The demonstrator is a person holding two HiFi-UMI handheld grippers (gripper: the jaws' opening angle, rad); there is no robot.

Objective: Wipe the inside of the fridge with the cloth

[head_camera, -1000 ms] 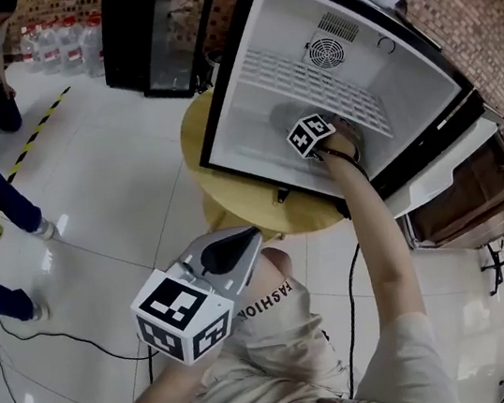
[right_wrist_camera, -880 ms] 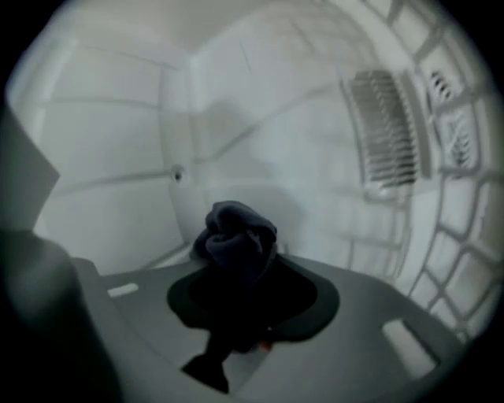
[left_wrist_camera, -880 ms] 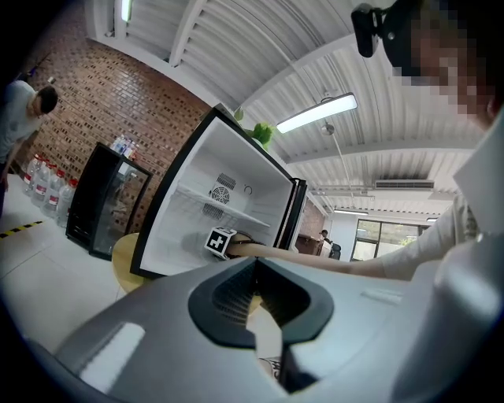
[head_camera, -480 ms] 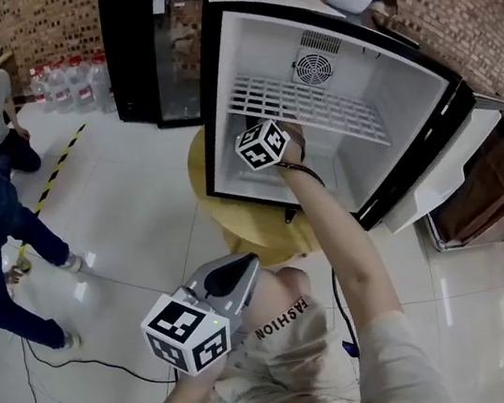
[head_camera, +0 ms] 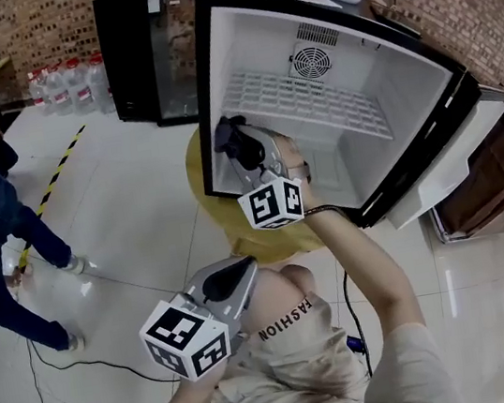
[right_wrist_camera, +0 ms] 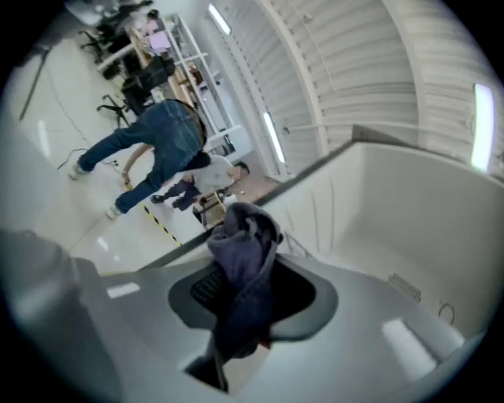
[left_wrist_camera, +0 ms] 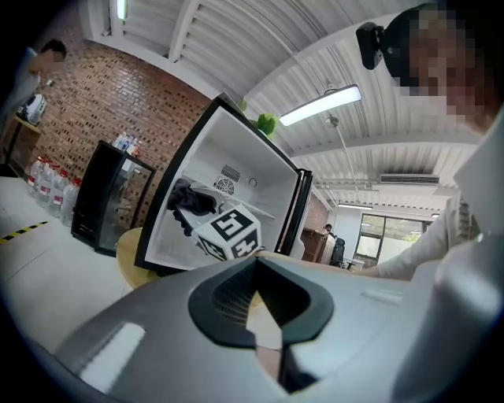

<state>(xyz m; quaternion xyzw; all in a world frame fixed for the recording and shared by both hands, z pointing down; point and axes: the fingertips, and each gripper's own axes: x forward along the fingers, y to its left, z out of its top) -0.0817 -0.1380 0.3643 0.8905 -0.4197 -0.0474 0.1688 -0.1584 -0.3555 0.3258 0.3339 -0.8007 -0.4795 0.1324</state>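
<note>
My right gripper (head_camera: 242, 153): jaws clamped on the cloth (head_camera: 237, 139) at the fridge's (head_camera: 406, 95) left front edge, just inside the black frame (head_camera: 203, 99). Room for moving: a white interior, open to the right of the cloth below the wire shelf (head_camera: 312, 101). Cloth: dark, crumpled, bunched out past the jaw tips. My left gripper (head_camera: 236, 279): jaws together on nothing, held low outside the fridge.

A brick wall (head_camera: 35, 26) backs the glossy tile floor (head_camera: 129, 206) — black glass-door cabinet (head_camera: 139, 57) beside water bottles (head_camera: 63, 83).
</note>
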